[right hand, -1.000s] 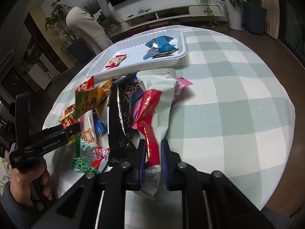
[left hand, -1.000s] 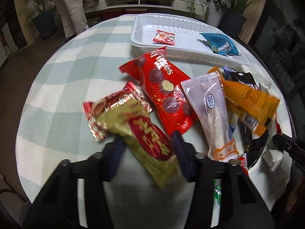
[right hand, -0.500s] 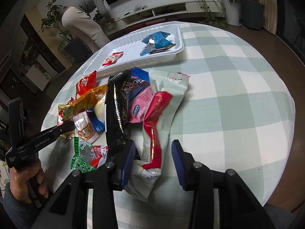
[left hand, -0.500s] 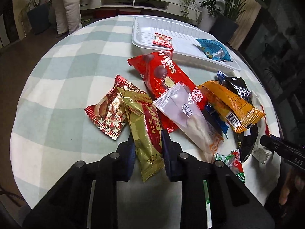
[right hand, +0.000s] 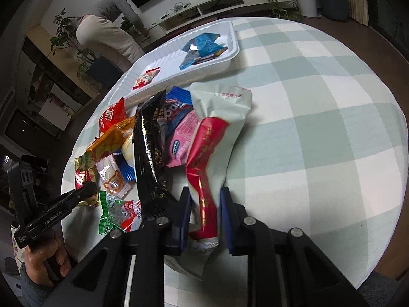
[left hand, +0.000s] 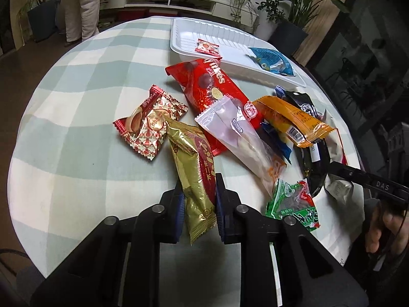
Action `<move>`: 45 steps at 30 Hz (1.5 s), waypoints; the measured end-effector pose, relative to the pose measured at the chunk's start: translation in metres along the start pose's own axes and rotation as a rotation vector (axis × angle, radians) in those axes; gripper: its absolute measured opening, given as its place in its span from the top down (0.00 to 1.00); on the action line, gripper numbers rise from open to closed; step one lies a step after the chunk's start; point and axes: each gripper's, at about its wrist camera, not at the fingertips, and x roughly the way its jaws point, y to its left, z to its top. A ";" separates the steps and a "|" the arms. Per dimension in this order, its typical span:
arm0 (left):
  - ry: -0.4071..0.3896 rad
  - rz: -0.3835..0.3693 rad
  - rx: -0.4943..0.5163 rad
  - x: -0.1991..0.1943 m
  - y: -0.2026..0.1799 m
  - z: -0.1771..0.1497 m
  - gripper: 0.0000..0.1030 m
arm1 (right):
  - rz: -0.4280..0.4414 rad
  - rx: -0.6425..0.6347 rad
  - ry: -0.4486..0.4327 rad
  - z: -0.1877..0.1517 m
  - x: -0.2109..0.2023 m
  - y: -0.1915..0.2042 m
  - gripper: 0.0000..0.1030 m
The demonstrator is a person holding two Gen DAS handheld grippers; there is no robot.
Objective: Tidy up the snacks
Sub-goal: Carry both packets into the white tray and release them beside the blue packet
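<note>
My left gripper (left hand: 198, 186) is shut on the near end of a gold and red snack bar (left hand: 194, 163) over the table. My right gripper (right hand: 204, 197) is closed around the lower part of a white and red snack bag (right hand: 217, 138), which looks lifted and blurred. A pile of snacks lies between them: a red chocolate bag (left hand: 212, 92), a clear pouch (left hand: 240, 138), an orange pack (left hand: 291, 117), a black pack (right hand: 148, 148). A white tray (left hand: 184, 29) at the far side holds a small red packet (left hand: 207, 48) and a blue packet (left hand: 271, 60).
A red and gold almond packet (left hand: 150, 125) lies left of the pile, a green packet (left hand: 294, 202) at its near right. The round table has a green checked cloth (right hand: 319, 128). A person (right hand: 110, 30) bends near the cabinet behind.
My right gripper opened half a second ago and has closed again on the white and red bag. My left gripper has narrowed onto the gold bar and drawn it back from the pile.
</note>
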 end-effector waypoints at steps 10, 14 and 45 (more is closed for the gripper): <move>-0.009 -0.054 -0.011 -0.013 0.002 -0.009 0.83 | 0.046 0.006 -0.066 -0.001 -0.028 0.001 0.79; -0.029 -0.087 -0.019 -0.022 0.003 -0.006 0.83 | 0.063 0.022 -0.082 0.003 -0.039 -0.004 0.79; -0.158 -0.176 0.066 -0.054 0.005 0.145 0.83 | 0.104 -0.008 -0.242 0.136 -0.084 -0.003 0.79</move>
